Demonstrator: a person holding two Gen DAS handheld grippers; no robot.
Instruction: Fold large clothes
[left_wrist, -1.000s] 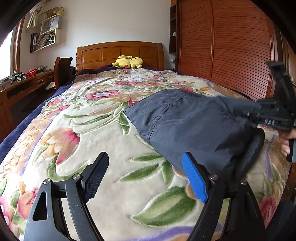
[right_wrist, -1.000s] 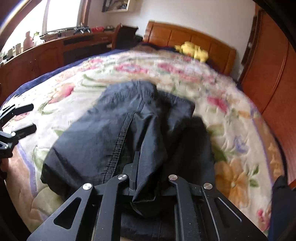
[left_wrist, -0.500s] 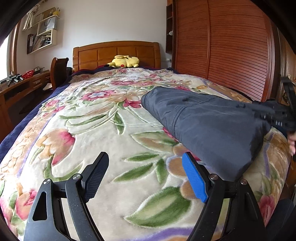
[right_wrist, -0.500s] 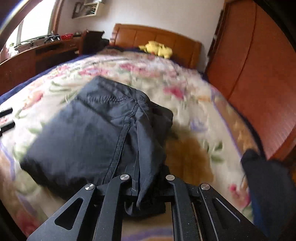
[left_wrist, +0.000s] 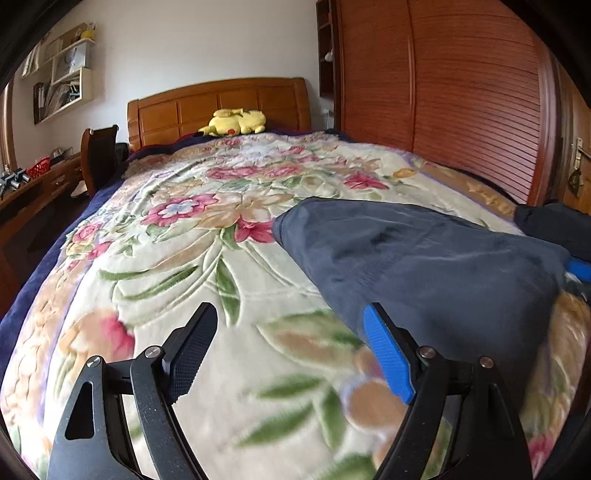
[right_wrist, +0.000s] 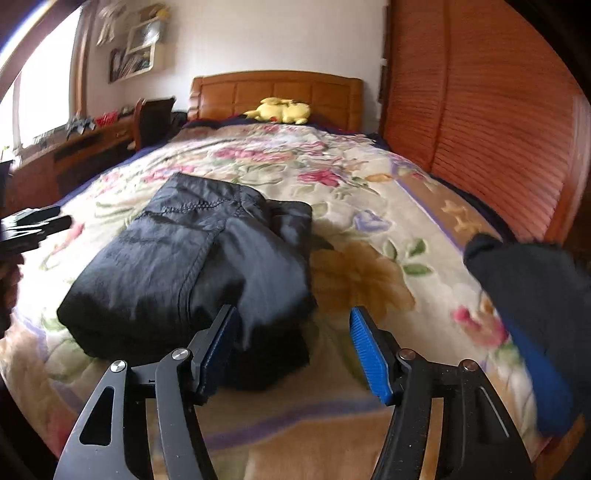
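Both claws empty: right claw (right_wrist: 293, 349) jaws opening, having just let go of the folded dark trousers (right_wrist: 199, 266), now flat on the floral bedspread (right_wrist: 354, 280) near-left of it; left claw (left_wrist: 286, 354) wide; fold looks finished.

Folded dark navy garment (right_wrist: 192, 266): thin woven cloth, faint sheen, stitched seams. Floral cream bedspread (left_wrist: 207, 280): plush, embossed pile, matt. Orange-brown headboard (left_wrist: 221, 103) at 12 o'clock: varnished wood, semi-gloss. Slatted wardrobe door (left_wrist: 472, 96) at 2 o'clock: ribbed, polished wood. Yellow toy (right_wrist: 282, 109): soft plush.
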